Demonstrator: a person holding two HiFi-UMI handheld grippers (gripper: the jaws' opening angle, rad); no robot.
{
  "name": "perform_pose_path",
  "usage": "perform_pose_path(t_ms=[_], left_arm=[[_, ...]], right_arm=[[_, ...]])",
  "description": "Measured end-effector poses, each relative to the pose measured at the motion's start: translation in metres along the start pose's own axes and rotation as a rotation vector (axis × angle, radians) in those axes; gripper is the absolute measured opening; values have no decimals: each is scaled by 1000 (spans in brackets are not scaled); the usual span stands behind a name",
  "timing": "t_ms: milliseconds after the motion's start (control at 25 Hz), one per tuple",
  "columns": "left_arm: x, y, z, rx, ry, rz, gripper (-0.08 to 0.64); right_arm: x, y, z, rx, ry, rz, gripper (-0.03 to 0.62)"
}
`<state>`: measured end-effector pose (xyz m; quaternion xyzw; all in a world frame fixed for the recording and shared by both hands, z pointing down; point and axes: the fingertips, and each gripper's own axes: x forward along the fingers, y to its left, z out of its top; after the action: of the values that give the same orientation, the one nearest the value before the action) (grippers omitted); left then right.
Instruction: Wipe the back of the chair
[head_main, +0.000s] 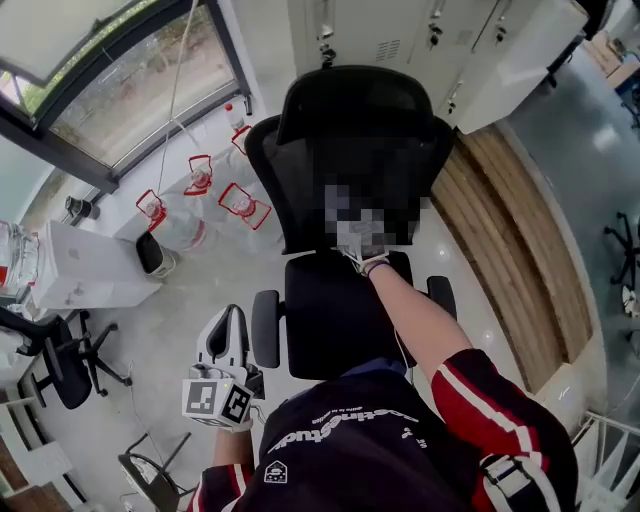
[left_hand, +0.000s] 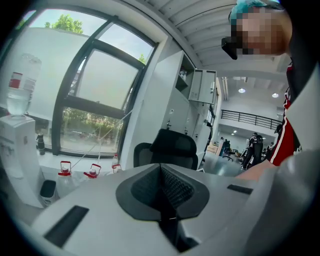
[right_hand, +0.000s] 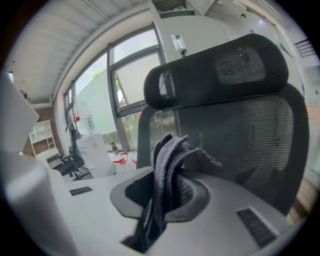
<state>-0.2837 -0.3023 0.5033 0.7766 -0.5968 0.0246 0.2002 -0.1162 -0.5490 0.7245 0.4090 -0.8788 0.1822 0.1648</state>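
- The right tool (right_hand: 167, 187) is clenched on a grey cloth (right_hand: 167, 160), which sticks up out of its jaws.
- The chair back (right_hand: 240, 130) stands upright straight ahead of that tool, just beyond the cloth, with the headrest (right_hand: 215, 70) above; its long axis runs up and down.
- The left tool (left_hand: 162, 192), its jaws pressed together on nothing, hangs well apart from the chair back, so the right tool is nearer.
- I cannot tell whether the cloth touches the mesh; in the head view a blurred patch covers that spot.

Right gripper (right_hand: 165, 192) jaws clamped on a dark grey cloth (right_hand: 167, 165), folds bunched upward. Black mesh chair back (right_hand: 245, 135) fills 12 to 3 o'clock; headrest (right_hand: 215, 70) at 1 o'clock.
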Motion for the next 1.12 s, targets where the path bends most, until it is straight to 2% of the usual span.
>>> perform_pose_path(t_ms=[280,560,800,1120], left_arm=[[58,-64,-7,50,28,-161,25],[106,-112,-9,82,25,-278,25],[129,-127,-18,105,39,-315,25],[142,-115,-33,95,63,-298,25]], right_arm=[[-83,-117,-43,86,3,-225,69],[-142,-199,-90,152,32,-405,69],[-149,-234,-123,165,76,-465,69],[-120,-232,-139,136,112,-442,69]])
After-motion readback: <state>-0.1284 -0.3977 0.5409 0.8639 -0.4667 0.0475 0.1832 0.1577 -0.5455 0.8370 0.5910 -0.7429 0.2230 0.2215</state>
